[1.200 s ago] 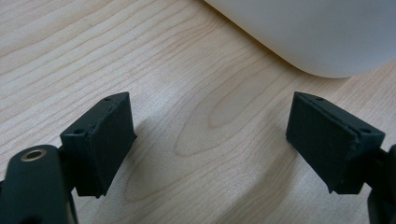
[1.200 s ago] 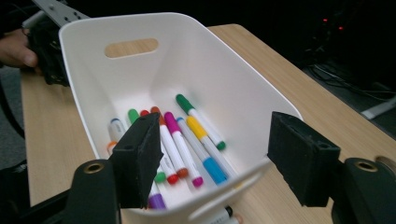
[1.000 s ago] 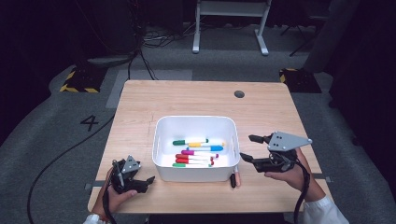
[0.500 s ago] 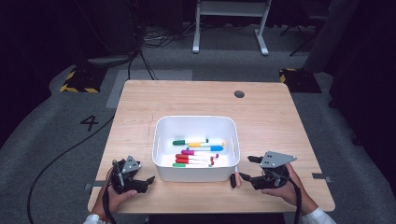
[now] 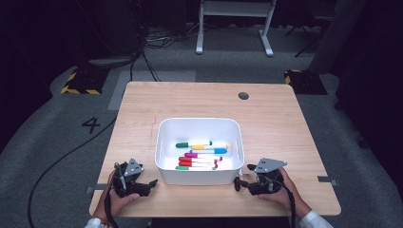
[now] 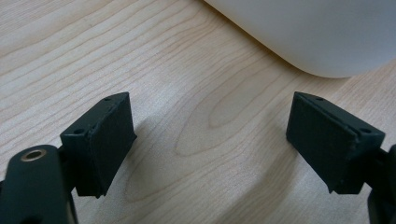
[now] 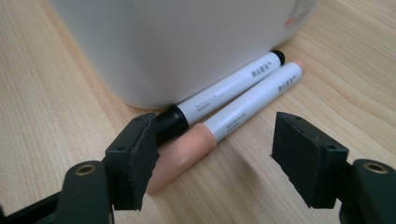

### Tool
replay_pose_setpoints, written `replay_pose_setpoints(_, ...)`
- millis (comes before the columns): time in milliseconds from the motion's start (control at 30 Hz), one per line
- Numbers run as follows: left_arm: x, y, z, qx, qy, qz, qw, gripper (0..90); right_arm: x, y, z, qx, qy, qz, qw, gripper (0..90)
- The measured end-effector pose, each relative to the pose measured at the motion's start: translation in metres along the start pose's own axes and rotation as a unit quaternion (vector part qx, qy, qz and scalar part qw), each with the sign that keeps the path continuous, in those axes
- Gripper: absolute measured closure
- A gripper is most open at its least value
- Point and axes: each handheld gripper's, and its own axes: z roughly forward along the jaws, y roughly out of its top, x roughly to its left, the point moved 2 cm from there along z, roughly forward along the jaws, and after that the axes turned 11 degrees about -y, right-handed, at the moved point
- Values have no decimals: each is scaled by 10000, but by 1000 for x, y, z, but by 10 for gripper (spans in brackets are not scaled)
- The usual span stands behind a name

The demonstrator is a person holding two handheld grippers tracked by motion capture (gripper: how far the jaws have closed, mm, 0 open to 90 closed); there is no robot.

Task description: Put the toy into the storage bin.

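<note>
Low, right tool [image 7: 212, 158] gaping over peach marker [image 7: 224, 135]

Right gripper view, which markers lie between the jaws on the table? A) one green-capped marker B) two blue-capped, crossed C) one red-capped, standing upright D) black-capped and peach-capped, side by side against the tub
D: in the right gripper view the black-capped marker and the peach-capped marker lie side by side on the table, the black one against the white tub, with the right gripper open around their near ends.
</note>
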Motion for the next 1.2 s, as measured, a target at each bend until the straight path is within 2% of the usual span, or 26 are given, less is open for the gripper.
replay_pose_setpoints(167,0,0,0,-2,3,0,10000,153,-7,-6,1,110,-47,114,9999,326)
replay_pose_setpoints(267,0,0,0,-5,7,-1,10000,153,-13,-12,0,216,-150,174,9995,342)
replay_pose_setpoints(367,0,0,0,-4,8,1,10000,153,-21,-18,-2,317,-330,211,9987,410)
replay_pose_setpoints(400,0,0,0,-5,8,-1,10000,153,-25,-21,-3,328,-380,269,9984,434)
replay_pose_setpoints(433,0,0,0,-5,8,0,10000,153,-31,-24,-5,336,-398,435,9977,493)
replay_pose_setpoints(467,0,0,0,-6,8,-2,10000,153,-31,-24,-5,336,-398,435,9977,493)
replay_pose_setpoints(600,0,0,0,-4,9,1,10000,153,-41,-31,-11,344,-543,557,9964,679)
replay_pose_setpoints(667,0,0,0,-3,6,0,10000,153,-43,-31,-11,354,-548,613,9960,722)
replay_pose_setpoints(800,0,0,0,-1,7,3,10000,153,-47,-31,-11,373,-648,597,9954,746)
replay_pose_setpoints(967,0,0,0,-2,-1,-2,10000,154,-51,-31,-12,360,-624,531,9960,753)
replay_pose_setpoints(1200,0,0,0,2,-7,-20,10000,154,-62,-29,-22,133,-638,536,9964,755)
